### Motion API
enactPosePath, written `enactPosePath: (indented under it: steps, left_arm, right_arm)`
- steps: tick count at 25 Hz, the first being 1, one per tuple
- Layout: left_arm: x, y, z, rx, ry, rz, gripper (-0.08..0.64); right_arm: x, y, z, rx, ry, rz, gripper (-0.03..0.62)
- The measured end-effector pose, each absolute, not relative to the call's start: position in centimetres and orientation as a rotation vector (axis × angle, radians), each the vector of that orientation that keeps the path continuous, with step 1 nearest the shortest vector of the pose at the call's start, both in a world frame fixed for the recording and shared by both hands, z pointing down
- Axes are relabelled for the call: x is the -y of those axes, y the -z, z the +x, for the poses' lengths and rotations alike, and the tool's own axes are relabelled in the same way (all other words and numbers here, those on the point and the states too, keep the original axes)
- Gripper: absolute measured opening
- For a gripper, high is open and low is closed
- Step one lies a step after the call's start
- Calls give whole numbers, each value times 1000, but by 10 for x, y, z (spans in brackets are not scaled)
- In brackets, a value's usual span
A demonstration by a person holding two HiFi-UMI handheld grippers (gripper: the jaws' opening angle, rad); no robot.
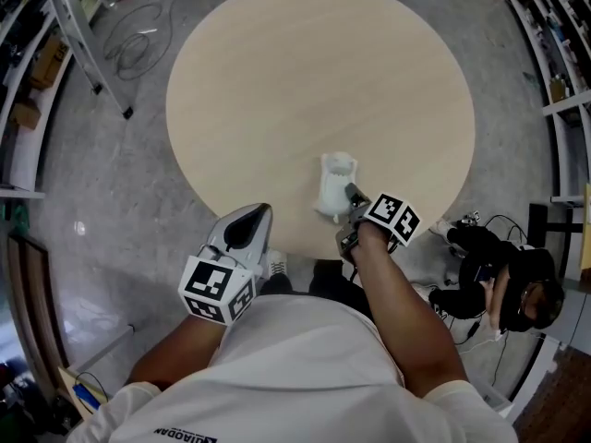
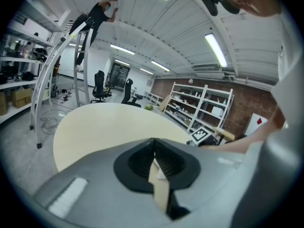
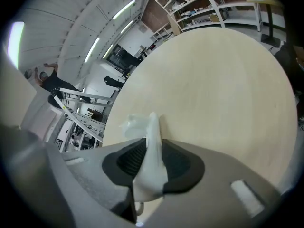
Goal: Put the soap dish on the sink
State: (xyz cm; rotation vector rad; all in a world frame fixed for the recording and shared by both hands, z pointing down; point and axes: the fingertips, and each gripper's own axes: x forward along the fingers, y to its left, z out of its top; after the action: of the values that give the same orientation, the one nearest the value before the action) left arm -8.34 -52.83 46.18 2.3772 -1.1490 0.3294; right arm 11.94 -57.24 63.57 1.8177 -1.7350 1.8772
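The white soap dish [image 1: 335, 185] is over the near edge of the round beige table [image 1: 314, 81]. My right gripper [image 1: 350, 195] is shut on its near rim. In the right gripper view the soap dish [image 3: 151, 141] stands on edge between the black pads of the right gripper [image 3: 153, 148], just above the table [image 3: 213, 80]. My left gripper [image 1: 262, 210] hovers off the table's near-left edge, its jaws together and nothing in them. In the left gripper view the left gripper [image 2: 154, 151] points across the table [image 2: 104, 122]. No sink shows in any view.
A metal ladder frame [image 1: 88, 35] and loose cables [image 1: 138, 40] are on the floor at far left. Shelving [image 1: 563, 72] lines the right side. Black gear [image 1: 499, 270] lies on the floor at right. A person on a ladder [image 2: 95, 18] works at the ceiling.
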Motion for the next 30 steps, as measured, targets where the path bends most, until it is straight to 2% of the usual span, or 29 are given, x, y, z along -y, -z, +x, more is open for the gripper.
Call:
enactPosePath:
  steps: [7, 12, 20, 24, 25, 30]
  left_arm:
    - [531, -464, -85, 1150, -345, 2366, 8]
    - [532, -464, -87, 1135, -350, 2378, 8]
    - [529, -456, -88, 1106, -322, 2435, 8]
    - [525, -447, -85, 1068, -295, 2486, 8]
    - [524, -445, -85, 1057, -289, 2498, 8]
    - [521, -436, -78, 996, -262, 2554, 8]
  right_arm:
    - [575, -643, 117, 1714, -1912, 1812, 118]
    - [579, -641, 121, 1724, -1855, 1817, 166]
    - [574, -588, 130, 1926, -1678, 1892, 166]
    - [564, -541, 121, 2153, -1634, 1886, 20]
    - [561, -526, 117, 2225, -1590, 1866, 2]
    - [536, -463, 90, 2521, -1427, 1731, 2]
